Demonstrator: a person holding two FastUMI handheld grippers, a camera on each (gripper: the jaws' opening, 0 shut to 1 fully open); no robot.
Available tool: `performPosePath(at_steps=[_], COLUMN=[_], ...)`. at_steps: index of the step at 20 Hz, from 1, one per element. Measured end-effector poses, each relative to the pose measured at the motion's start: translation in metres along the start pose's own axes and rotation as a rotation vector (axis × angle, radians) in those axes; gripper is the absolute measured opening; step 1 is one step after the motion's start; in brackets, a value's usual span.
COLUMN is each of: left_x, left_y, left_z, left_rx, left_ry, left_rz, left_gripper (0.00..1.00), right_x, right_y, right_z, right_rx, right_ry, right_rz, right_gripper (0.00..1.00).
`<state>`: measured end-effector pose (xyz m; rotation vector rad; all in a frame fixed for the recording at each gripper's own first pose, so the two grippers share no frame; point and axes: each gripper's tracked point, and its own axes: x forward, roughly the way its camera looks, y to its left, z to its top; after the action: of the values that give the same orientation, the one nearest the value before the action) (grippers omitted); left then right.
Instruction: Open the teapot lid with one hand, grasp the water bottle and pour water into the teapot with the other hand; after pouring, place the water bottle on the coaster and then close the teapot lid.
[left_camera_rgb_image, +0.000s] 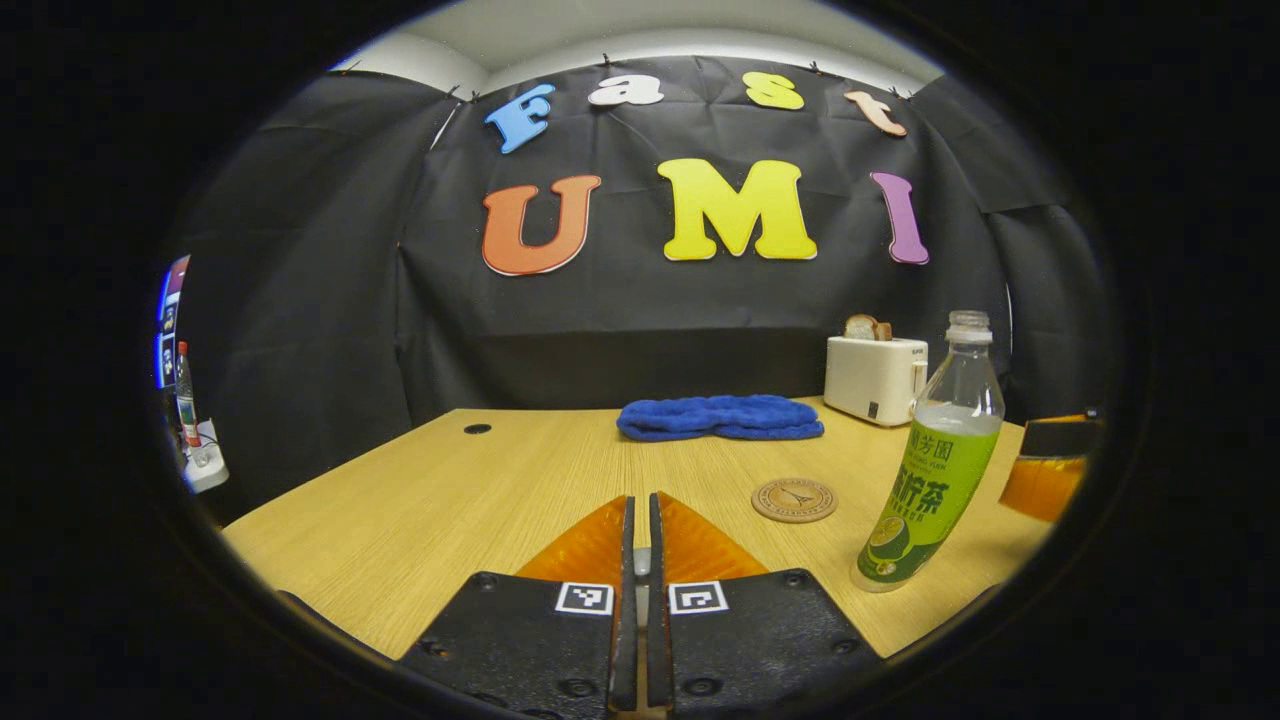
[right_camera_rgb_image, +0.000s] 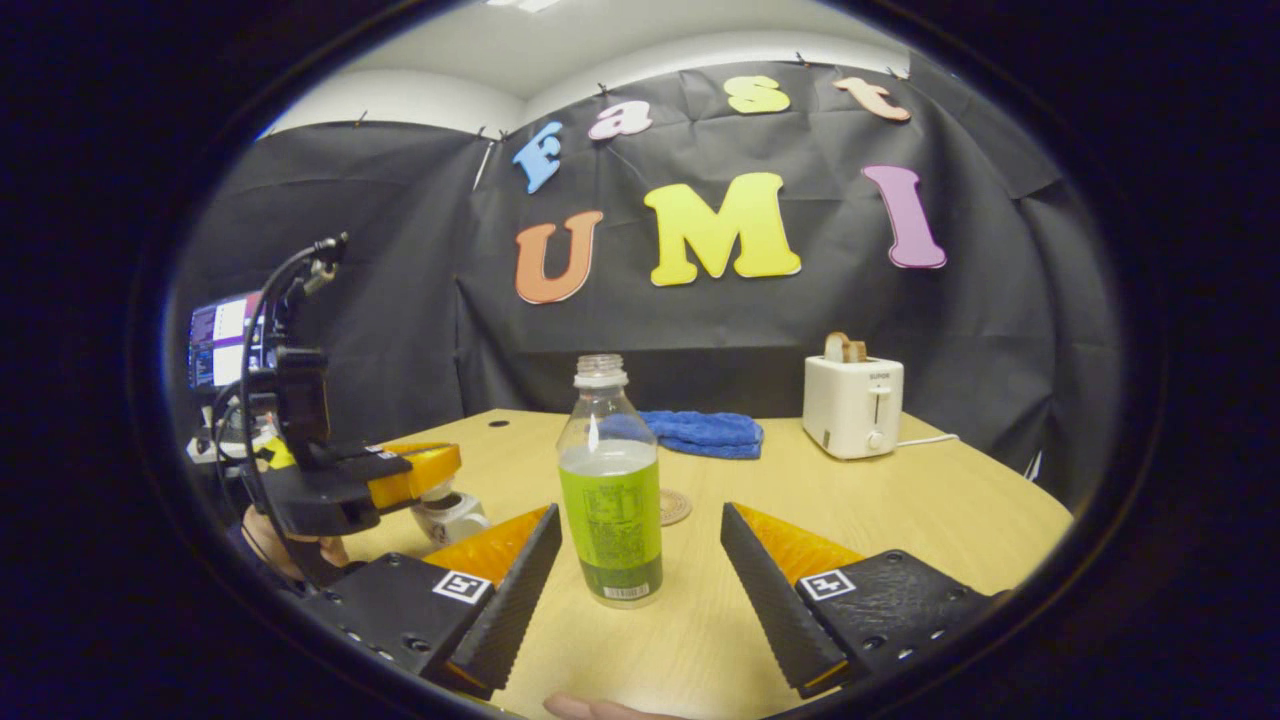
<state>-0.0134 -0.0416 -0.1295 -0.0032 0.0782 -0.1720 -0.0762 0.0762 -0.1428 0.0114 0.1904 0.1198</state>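
Meanwhile: One Gripper Closed, One Spread at the Bottle

Left gripper view: the left gripper (left_camera_rgb_image: 641, 545) had its jaws almost together, with something small and hard to identify between them. One water bottle (left_camera_rgb_image: 935, 470) stood uncapped right of one coaster (left_camera_rgb_image: 794, 499).

Right gripper view: the right gripper (right_camera_rgb_image: 640, 560) stood wide apart, flanking the bottle untouched; a teapot (right_camera_rgb_image: 450, 515) sat partly hidden.

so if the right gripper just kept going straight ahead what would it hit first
Most likely the water bottle: it stands upright on the table dead ahead, between the open fingers of the right gripper, uncapped. Behind it lie the coaster and a blue cloth; depth is hard to judge.
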Motion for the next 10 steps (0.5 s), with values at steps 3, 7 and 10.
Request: performPosePath(at_steps=[3, 7, 10], left_x=[-0.004, -0.016, -0.025], left_y=[0.003, 0.0, 0.0], left_z=[0.009, 0.024, 0.025], left_rx=[-0.001, -0.003, -0.001], left_ry=[0.002, -0.009, 0.008], left_rz=[0.006, -0.012, -0.022], left_gripper=[0.06, 0.06, 0.06], right_x=[0.015, 0.038, 0.049], right_y=[0.007, 0.012, 0.016], right_z=[-0.004, -0.008, -0.01], right_rx=[-0.005, 0.005, 0.013], right_ry=[0.009, 0.033, 0.047], right_rz=[0.004, 0.012, 0.015], right_gripper=[0.96, 0.96, 0.96])
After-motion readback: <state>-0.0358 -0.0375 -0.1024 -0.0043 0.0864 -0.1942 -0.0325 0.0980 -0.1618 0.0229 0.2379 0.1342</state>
